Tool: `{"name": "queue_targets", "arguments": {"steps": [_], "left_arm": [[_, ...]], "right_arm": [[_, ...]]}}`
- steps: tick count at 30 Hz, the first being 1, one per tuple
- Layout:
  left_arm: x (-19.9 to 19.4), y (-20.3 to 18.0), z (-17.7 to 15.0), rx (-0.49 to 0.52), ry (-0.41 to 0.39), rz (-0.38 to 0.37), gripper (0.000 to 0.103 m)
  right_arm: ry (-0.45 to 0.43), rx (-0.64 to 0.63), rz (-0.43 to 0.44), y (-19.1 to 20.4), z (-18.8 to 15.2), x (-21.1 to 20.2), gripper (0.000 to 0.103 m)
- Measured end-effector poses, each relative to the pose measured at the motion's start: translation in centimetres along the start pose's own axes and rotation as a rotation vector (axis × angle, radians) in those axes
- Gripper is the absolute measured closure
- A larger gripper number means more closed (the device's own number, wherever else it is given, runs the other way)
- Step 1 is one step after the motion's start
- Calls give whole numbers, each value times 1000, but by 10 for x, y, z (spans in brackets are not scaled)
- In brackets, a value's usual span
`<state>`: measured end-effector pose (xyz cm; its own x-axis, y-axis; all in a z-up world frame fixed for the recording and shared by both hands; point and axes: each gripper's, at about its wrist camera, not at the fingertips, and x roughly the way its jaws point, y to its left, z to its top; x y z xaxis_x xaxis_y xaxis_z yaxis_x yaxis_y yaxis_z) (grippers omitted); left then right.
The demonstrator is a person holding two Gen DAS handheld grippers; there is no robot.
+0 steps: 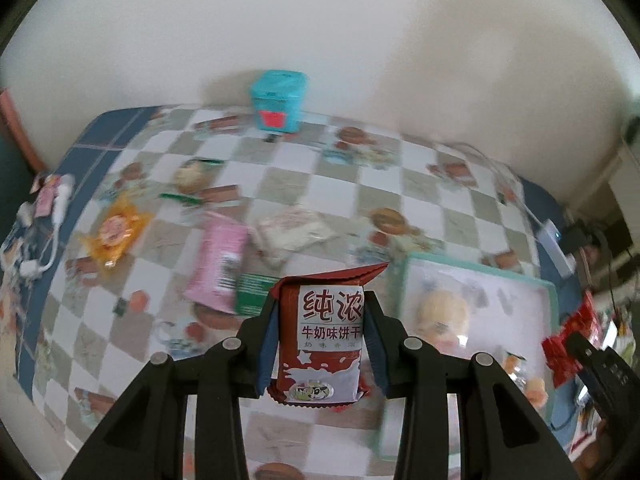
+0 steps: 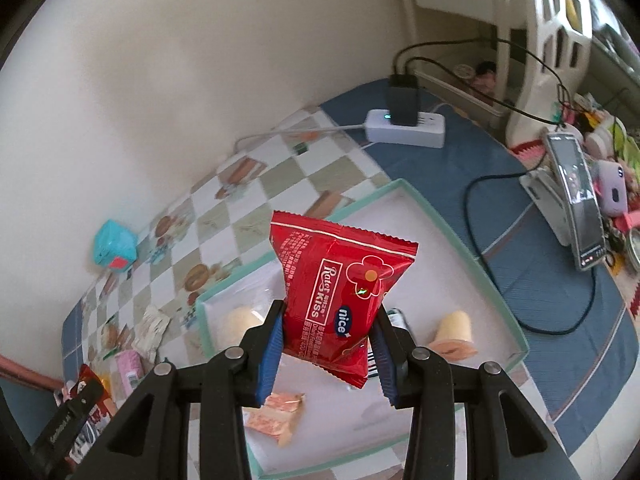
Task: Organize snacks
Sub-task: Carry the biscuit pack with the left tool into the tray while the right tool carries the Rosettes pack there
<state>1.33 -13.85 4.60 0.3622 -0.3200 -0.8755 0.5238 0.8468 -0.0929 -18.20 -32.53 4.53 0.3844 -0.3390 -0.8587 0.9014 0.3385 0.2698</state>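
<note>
While 2 pkts [image 1: 330, 340] [image 2: 340, 308] sit gripped, tray [image 2: 472, 264] holds 3.

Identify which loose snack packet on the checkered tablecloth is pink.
The pink packet lies just left of the white packet and right of the orange-yellow packet; it alone is pink, with a barcode panel showing.

Tray [image 2: 496, 304] lying on table [image 1: 304, 184], right of loose snack cluster. Bread roll [image 2: 240, 320], cup snack [image 2: 454, 334] and small wrapped snack [image 2: 276, 414] lying inside tray, apart. Square tin [image 1: 279, 100] standing at table's far edge against wall. Power strip [image 2: 404, 128] sitting behind tray, charger plugged on top. Phone on stand [image 2: 576, 204] standing right of tray.
</note>
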Motion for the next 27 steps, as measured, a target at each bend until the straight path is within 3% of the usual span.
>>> {"name": "queue_targets", "arguments": {"steps": [19,27], "left_arm": [[22,-124,-23,267,36,-100,62],[32,-146,-28,311,45,-111,62]], "right_arm": [[28,104,-71,-47,12,17,59],[61,130,-109,-62,13,33,59]]}}
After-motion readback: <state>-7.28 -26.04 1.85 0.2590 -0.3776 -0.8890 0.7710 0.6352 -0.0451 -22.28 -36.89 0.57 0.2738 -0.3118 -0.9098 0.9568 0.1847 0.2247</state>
